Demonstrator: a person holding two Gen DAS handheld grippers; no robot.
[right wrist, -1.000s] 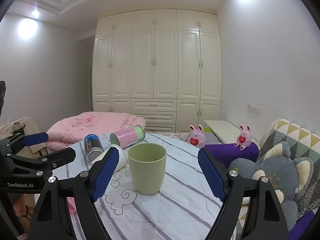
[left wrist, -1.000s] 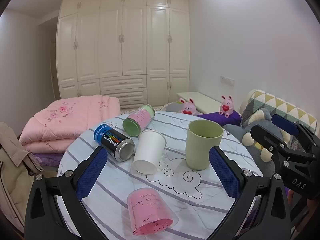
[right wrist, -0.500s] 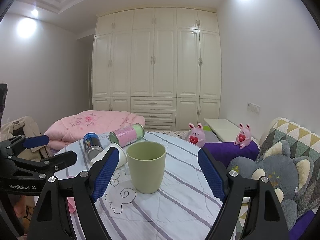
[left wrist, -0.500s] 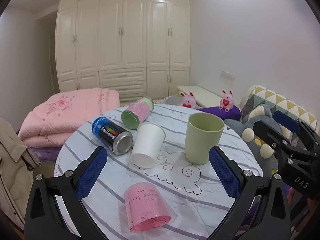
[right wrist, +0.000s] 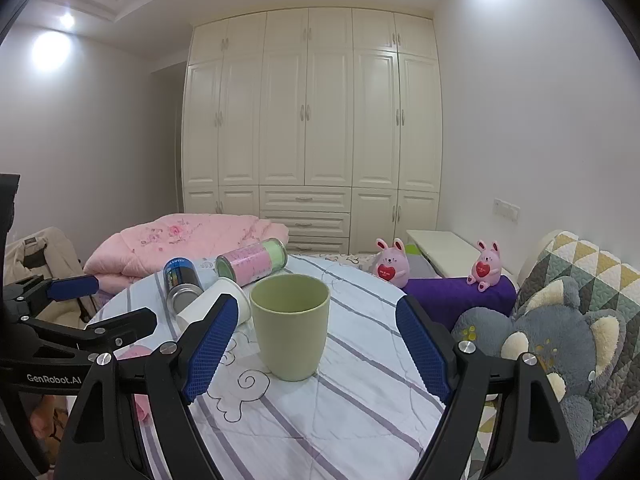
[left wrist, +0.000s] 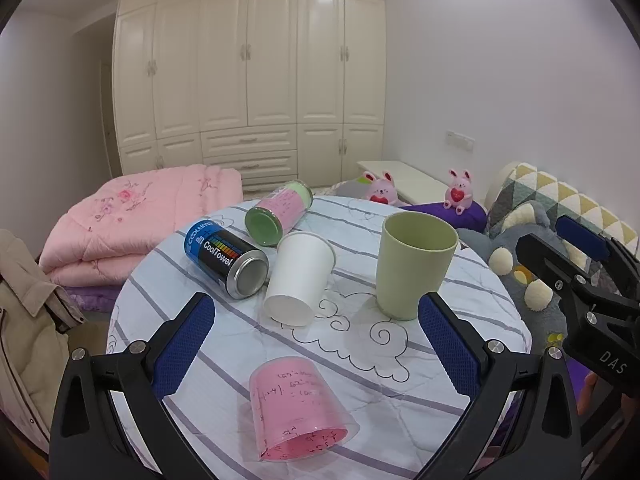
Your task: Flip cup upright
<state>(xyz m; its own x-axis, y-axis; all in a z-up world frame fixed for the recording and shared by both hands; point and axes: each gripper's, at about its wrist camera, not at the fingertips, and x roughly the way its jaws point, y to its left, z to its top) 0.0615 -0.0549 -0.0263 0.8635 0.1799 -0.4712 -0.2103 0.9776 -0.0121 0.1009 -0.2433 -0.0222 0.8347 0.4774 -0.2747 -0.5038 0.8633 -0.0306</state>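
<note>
A green cup (left wrist: 414, 265) stands upright on the round table (left wrist: 460, 368); it also shows in the right wrist view (right wrist: 291, 325). A white paper cup (left wrist: 298, 277) lies on its side left of it, mouth away from me, and shows partly behind the right gripper's left finger (right wrist: 218, 302). A clear pink cup (left wrist: 298, 414) lies on its side near the front edge. My left gripper (left wrist: 316, 346) is open and empty above the front of the table. My right gripper (right wrist: 312, 350) is open and empty, just short of the green cup.
A blue CoolTowel can (left wrist: 226, 258) and a pink-and-green canister (left wrist: 280, 214) lie on their sides at the table's back left. A pink quilt (left wrist: 132, 216) lies behind, plush toys (right wrist: 552, 344) sit on the right, and a wardrobe (right wrist: 312, 128) fills the far wall.
The left wrist view has tilted and drawn back a little, so the table sits higher in frame. The right gripper barely moved. No object moved.
</note>
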